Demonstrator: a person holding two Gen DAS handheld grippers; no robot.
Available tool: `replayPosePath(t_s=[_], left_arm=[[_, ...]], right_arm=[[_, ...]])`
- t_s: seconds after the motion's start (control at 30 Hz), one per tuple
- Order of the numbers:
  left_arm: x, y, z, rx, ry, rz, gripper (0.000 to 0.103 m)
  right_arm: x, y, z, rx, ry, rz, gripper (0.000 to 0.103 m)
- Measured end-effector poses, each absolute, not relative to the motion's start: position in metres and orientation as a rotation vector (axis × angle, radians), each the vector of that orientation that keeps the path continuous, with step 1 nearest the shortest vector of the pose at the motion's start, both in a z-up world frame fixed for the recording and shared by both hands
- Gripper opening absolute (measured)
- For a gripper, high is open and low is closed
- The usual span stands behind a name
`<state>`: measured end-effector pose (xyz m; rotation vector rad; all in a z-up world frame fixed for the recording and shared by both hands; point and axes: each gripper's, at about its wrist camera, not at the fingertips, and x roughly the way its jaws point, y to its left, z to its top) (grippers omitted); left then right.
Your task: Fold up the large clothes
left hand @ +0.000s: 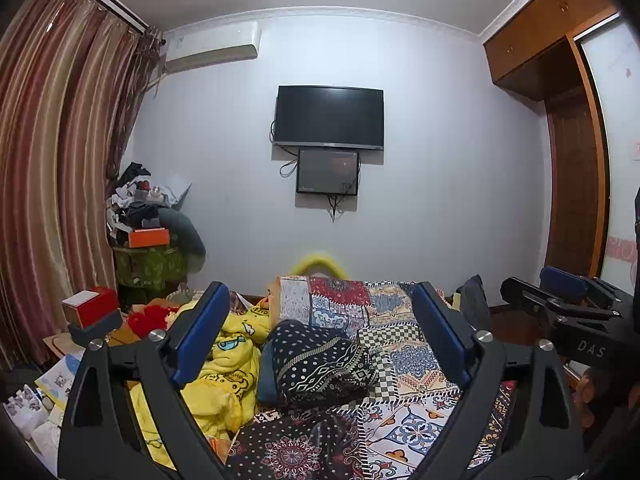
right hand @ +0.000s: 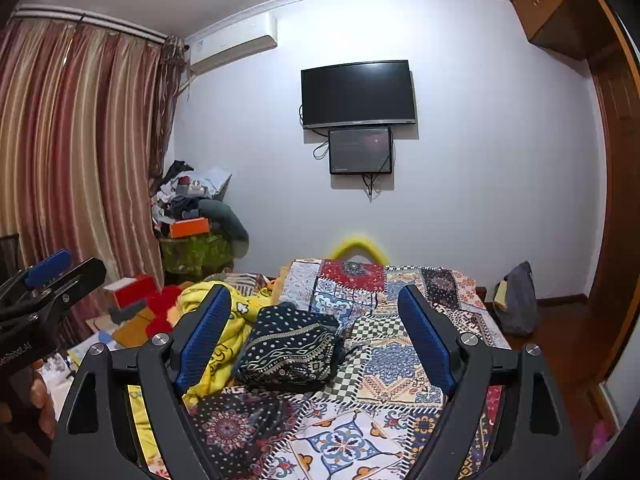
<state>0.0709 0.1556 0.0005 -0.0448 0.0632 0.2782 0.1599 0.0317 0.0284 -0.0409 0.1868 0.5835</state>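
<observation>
A folded dark navy garment with white dots and patterned bands [left hand: 320,364] lies on the patchwork bedspread [left hand: 416,420]; it also shows in the right wrist view [right hand: 290,350]. My left gripper [left hand: 320,336] is open and empty, held above the bed with the garment between and beyond its blue pads. My right gripper [right hand: 314,336] is open and empty, likewise held short of the garment. Each gripper shows at the edge of the other's view: the right one [left hand: 560,300] and the left one [right hand: 48,276].
A yellow cartoon blanket [left hand: 224,372] lies bunched left of the garment. Red boxes [left hand: 92,306], papers and clutter sit at the bed's left. Curtains [left hand: 60,160] hang at left, a wardrobe [left hand: 576,184] stands at right, and a TV [left hand: 328,116] hangs on the far wall.
</observation>
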Motion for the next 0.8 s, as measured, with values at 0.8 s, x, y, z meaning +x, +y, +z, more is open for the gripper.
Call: replayPosePath(t_s=[0.8], left_arm=[[0.073, 0.163, -0.002, -0.057, 0.062, 0.263, 0.102]], right_arm=[[0.149, 0.022, 0.03, -0.07, 0.179, 0.549, 0.092]])
